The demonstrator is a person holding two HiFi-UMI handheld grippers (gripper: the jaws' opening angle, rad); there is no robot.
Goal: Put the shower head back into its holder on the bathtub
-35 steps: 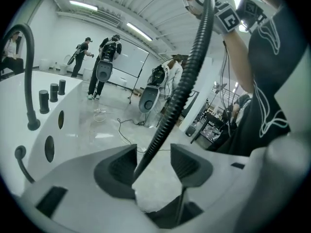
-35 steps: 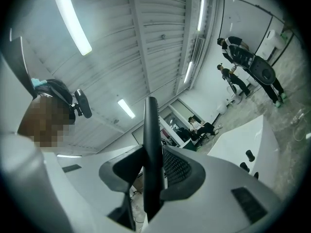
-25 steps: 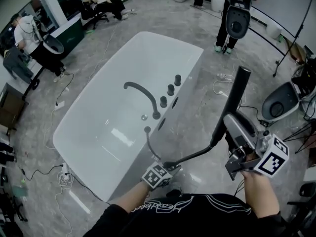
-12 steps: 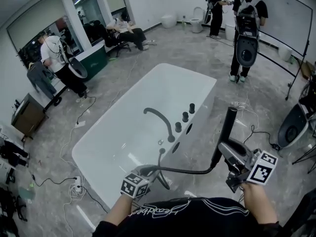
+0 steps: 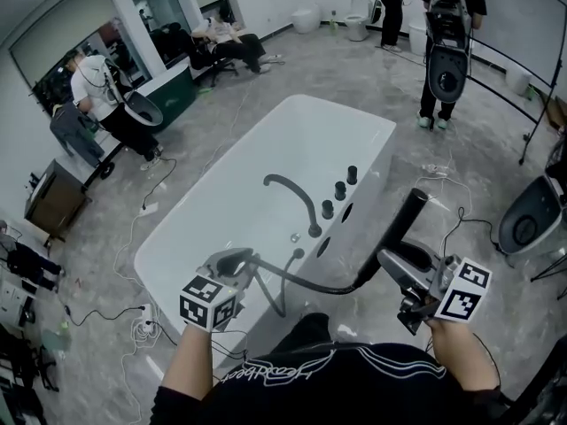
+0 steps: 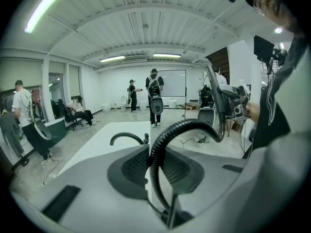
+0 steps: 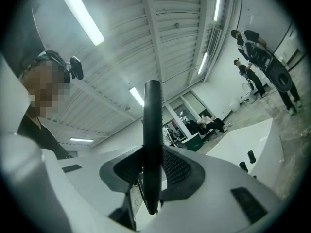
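The shower head (image 5: 400,224), a black wand, is out of the tub. It stands tilted in the air just outside the right side of the white bathtub (image 5: 213,177), towards its near right corner. Its handle sits between the pads of the right gripper (image 5: 385,259), whose jaws are closing on it.

The left gripper (image 5: 235,262), jaws narrow, pinches the ribbed black hose (image 5: 310,283) above the tub's near end, and the hose sags between the two grippers. Three black knobs (image 5: 339,189) stand along the right rim beside the curved spout (image 5: 292,189).

Cables (image 5: 142,315) lie on the floor off the near left corner, and people (image 5: 447,25) stand past the far end.

Only the gripper views show the pads. The hose arches up from the left pair, and the wand rises straight from the right pair towards the ceiling lights (image 7: 80,14).
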